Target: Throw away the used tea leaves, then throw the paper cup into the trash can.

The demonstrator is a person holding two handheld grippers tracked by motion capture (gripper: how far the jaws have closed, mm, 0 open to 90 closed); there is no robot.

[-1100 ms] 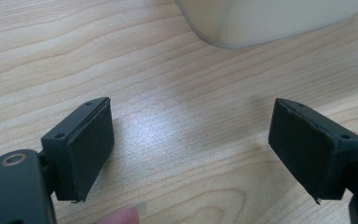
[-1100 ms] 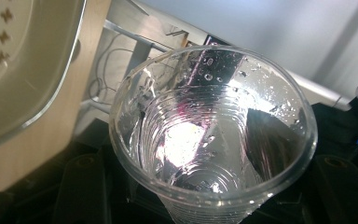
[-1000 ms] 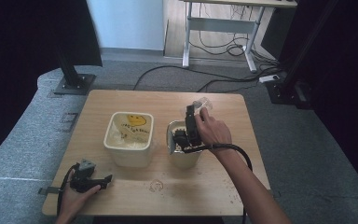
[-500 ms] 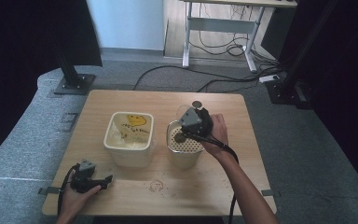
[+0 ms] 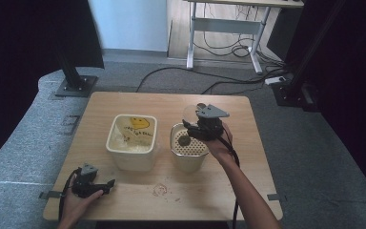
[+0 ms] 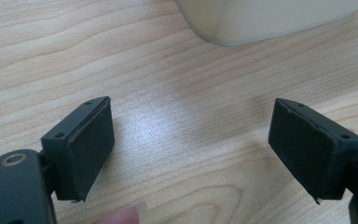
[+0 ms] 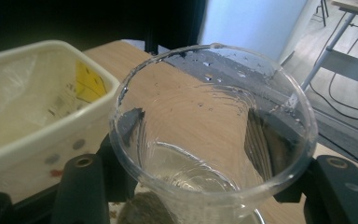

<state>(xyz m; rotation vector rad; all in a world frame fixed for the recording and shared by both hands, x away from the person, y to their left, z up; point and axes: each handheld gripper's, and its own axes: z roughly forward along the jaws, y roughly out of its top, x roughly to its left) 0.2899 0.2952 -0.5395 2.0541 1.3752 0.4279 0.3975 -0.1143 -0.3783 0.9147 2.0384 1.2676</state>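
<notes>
- Jaws of the right gripper (image 7: 205,186) clamped a clear plastic cup (image 7: 213,126), held above the perforated cream pot (image 5: 189,151).
- Left gripper (image 6: 191,149) rested on the worktop (image 5: 138,191), jaws wide, near the cream tub (image 5: 131,143).

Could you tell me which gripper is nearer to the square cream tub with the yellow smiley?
Left. The left gripper rests just in front of the tub; the right gripper, holding a clear cup, sits beyond the strainer pot.

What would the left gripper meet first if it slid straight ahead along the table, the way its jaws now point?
Probably the cream tub: the open left gripper has bare table ahead, then the tub's lower wall, slightly off-centre, so it might only graze it.
</notes>
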